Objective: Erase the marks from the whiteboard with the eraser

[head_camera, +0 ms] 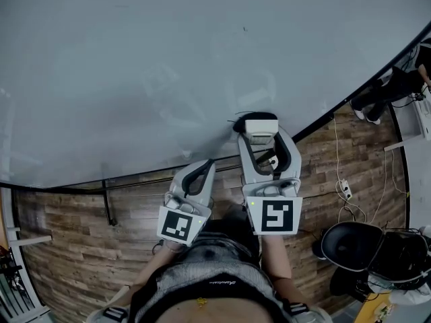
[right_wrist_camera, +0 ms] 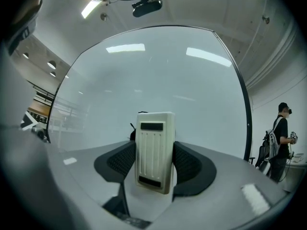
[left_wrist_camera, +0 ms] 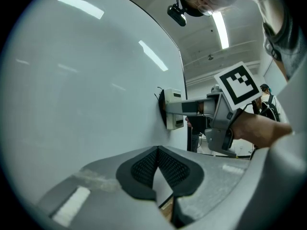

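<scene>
Eraser (head_camera: 260, 128) is pressing flat against the whiteboard (head_camera: 168, 66) near its lower edge, its long axis lying along the right gripper (head_camera: 262, 140), whose jaws are clamping its sides. Left gripper (head_camera: 204, 168) is hanging just beside, pinched together on nothing.

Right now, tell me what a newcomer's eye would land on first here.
The big pale whiteboard fills most of the head view. Near its lower edge, the right claw holds a white eraser flat against the board. The left claw hangs shut and empty just to its left.
</scene>
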### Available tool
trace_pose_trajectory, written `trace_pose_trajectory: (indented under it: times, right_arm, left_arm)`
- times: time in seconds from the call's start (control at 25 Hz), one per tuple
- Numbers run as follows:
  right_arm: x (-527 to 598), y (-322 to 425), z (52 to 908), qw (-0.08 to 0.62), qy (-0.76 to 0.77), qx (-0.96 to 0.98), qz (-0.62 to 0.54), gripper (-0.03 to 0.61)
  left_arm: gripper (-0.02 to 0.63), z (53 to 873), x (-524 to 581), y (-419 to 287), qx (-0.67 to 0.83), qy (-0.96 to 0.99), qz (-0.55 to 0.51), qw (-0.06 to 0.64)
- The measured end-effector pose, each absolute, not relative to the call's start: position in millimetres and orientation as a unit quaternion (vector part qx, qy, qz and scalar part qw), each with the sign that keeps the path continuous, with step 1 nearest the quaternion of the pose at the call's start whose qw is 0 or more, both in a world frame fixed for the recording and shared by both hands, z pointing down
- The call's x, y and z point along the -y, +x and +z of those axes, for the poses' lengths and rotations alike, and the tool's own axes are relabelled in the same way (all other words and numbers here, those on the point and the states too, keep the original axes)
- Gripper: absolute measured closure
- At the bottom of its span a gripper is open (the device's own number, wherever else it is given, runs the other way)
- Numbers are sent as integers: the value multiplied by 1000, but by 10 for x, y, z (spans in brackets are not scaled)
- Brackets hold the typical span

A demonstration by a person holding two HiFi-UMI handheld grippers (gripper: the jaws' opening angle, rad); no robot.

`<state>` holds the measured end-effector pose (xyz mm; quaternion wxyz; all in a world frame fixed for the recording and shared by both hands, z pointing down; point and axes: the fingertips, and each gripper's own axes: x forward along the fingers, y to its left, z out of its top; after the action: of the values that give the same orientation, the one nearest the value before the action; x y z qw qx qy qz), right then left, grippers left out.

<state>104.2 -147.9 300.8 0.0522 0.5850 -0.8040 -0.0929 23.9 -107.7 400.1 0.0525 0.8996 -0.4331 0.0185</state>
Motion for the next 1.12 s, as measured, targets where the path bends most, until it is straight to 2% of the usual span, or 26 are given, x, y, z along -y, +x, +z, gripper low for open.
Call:
trace_pose_trajectory:
  times: [0.2, 0.44, 0.92, 1.12]
  right_arm:
    - [1335, 559, 3015, 50, 571, 814, -100, 328]
    - [1373, 315, 3029, 49, 555, 823, -112, 328]
    - [1346, 31, 3055, 42, 509, 852, -116, 328]
    - [1371, 156, 3073, 47, 506, 853, -116, 327]
  left_arm:
    - [611, 4025, 959, -137, 441, 896, 15, 50]
    - [611, 4088, 1011, -299, 448, 892, 20, 51]
    - [611, 4095, 1049, -324, 465, 883, 25, 49]
    - [611, 4102, 1055, -178, 464, 884, 24, 52]
